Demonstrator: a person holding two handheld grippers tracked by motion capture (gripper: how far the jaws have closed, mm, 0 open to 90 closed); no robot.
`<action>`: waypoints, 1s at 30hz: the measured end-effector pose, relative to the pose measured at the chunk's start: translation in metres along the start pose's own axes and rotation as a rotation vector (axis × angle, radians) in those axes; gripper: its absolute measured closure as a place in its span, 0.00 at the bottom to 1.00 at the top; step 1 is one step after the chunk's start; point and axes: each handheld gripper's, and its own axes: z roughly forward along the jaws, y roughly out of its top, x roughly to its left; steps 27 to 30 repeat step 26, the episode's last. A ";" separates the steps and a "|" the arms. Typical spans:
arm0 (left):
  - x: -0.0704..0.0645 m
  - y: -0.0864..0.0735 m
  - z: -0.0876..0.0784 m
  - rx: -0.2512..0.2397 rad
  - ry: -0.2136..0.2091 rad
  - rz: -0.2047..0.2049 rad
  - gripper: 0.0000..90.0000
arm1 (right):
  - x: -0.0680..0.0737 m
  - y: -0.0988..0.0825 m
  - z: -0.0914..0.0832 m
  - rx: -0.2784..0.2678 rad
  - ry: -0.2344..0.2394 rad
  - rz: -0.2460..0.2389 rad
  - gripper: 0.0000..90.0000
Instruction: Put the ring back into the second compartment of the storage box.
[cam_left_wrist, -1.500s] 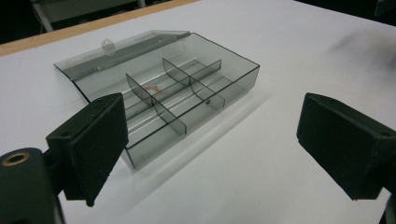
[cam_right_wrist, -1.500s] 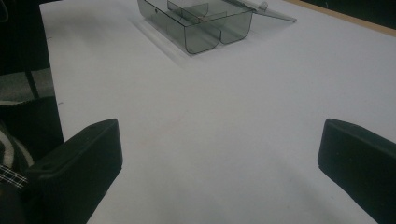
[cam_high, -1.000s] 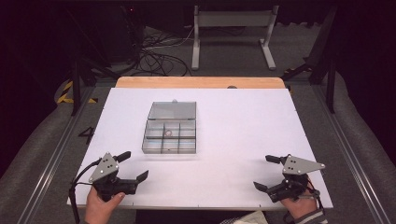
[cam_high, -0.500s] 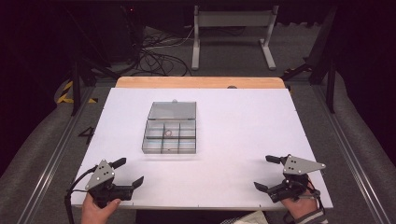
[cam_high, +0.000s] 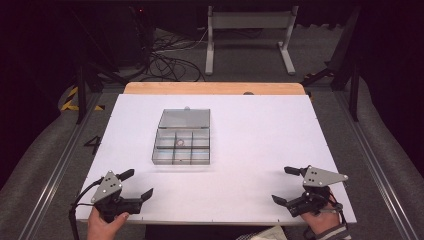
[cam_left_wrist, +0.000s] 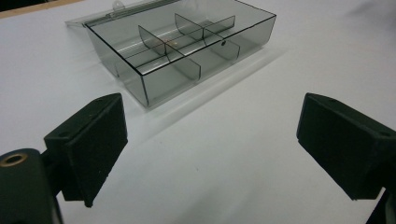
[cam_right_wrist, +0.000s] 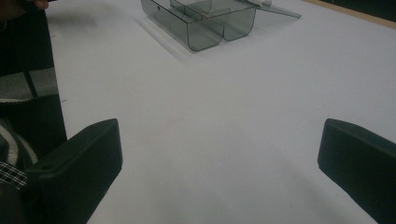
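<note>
A clear grey compartment box (cam_high: 182, 141) lies on the white table (cam_high: 260, 145), left of centre, with its lid folded open on the far side. A tiny pale item (cam_high: 180, 143) rests in a middle compartment. My left gripper (cam_high: 140, 182) is held at the near left edge, open and empty, with its jaws pointing right and away. In the left gripper view the box (cam_left_wrist: 187, 51) sits a little ahead of the left gripper (cam_left_wrist: 212, 149). At the near right edge my right gripper (cam_high: 281, 184) is open and empty, and from the right gripper (cam_right_wrist: 219, 172) the box (cam_right_wrist: 205, 21) is far off.
A wooden strip (cam_high: 215, 88) runs along the table's far edge. Cables (cam_high: 170, 55) and a metal stand (cam_high: 247, 35) lie on the floor beyond it. A checked sleeve (cam_right_wrist: 28, 88) borders the right gripper view's left side. Wide bare tabletop surrounds the box.
The left gripper has slipped slightly left and toward the near edge of the table. The right gripper and the box have stayed in place.
</note>
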 end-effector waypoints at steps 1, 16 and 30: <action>0.000 0.000 0.000 0.000 -0.001 -0.001 0.10 | 0.000 0.000 0.000 0.000 0.000 0.001 0.01; -0.001 0.001 -0.001 -0.007 0.011 0.005 0.10 | 0.000 0.000 0.000 -0.001 -0.001 0.001 0.01; -0.002 0.001 -0.003 -0.011 0.020 0.003 0.10 | 0.000 0.000 0.000 -0.002 -0.001 0.001 0.01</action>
